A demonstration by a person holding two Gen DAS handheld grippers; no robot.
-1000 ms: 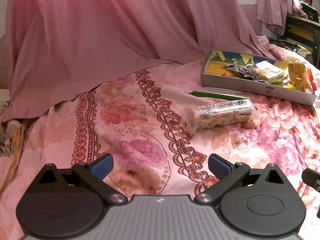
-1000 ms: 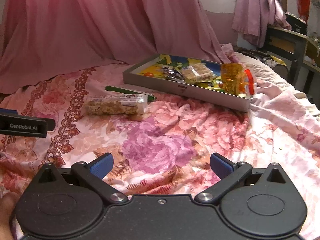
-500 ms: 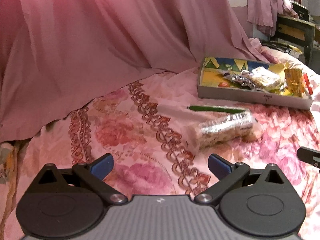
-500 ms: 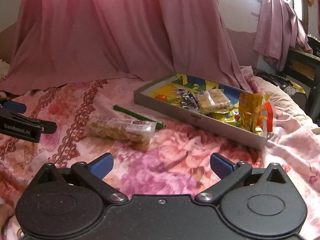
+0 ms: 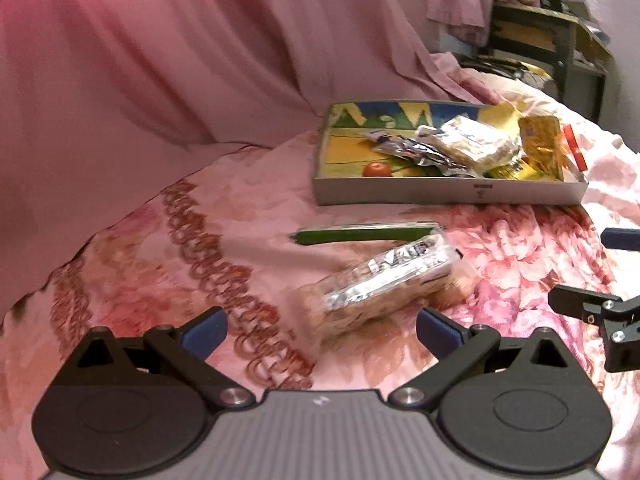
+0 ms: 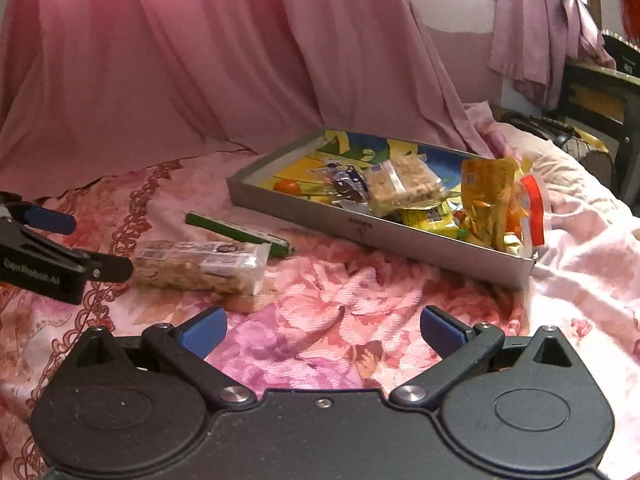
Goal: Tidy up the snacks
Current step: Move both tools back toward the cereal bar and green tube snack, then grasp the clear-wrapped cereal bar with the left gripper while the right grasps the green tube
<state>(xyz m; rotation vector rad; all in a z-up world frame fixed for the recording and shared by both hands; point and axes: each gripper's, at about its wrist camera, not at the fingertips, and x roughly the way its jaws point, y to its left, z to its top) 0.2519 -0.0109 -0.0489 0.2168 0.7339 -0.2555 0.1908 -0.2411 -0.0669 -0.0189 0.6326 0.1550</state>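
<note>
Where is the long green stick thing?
The green stick lies flat on the flowery bedspread, between the grey tray and the clear nut bar. In the left view it sits just behind that bar.

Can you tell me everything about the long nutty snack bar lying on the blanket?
The snack bar is a long block of pale, lumpy, nutty-looking pieces in a clear shiny wrapper with a white printed label. It lies flat on the flowery pink blanket, outside the tray. A thin green stick pack lies just behind it, close to one end. The left gripper is open and close to it; nothing grips it.
</note>
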